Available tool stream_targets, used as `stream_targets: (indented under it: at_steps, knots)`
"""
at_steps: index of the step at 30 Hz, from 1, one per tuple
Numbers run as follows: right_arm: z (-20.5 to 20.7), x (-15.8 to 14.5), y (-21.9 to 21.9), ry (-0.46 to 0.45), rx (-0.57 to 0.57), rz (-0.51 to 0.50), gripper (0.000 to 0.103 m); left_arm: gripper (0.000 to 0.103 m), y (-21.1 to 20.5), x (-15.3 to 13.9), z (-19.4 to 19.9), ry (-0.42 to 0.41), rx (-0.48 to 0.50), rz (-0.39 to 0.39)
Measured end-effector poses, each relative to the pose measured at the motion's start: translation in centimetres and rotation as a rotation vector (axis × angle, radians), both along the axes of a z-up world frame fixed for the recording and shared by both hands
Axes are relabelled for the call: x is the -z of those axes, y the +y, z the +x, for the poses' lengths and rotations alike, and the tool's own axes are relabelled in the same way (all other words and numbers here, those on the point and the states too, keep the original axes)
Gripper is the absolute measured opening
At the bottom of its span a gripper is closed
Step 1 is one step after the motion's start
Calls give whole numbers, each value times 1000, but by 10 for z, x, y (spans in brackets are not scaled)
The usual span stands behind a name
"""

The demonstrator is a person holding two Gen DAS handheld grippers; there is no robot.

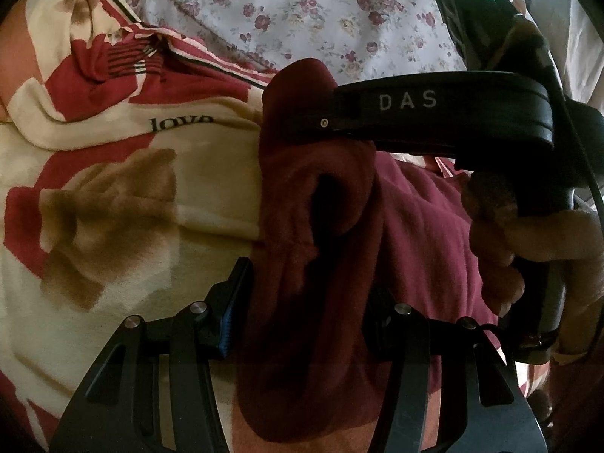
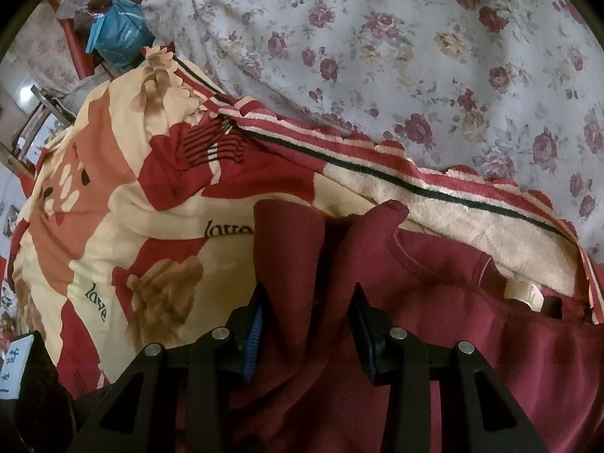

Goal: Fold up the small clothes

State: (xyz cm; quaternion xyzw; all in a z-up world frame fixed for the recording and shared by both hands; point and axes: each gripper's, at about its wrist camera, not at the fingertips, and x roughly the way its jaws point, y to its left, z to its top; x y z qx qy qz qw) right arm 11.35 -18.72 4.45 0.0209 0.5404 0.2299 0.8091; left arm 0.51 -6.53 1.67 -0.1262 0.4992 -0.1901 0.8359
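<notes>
This is a bedroom in a home. A bed is spread with a rose-printed sheet [image 2: 434, 56] and a plush red-and-cream blanket [image 2: 124, 204] printed with "love". Beyond the bed's edge a blue plastic bag [image 2: 117, 34] sits among household clutter.

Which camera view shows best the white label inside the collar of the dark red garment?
The right wrist view shows it best: the white label lies in plain sight inside the collar of the dark red garment. In the left wrist view, the right gripper and the hand cover that part, so no label shows.
</notes>
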Motion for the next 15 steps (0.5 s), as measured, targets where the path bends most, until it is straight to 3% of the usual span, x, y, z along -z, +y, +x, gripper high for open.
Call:
stream_targets:
  at_steps: [15]
  knots:
    - [-3, 0, 0, -5, 3, 3, 40, 55, 0, 0, 2, 18, 13, -12]
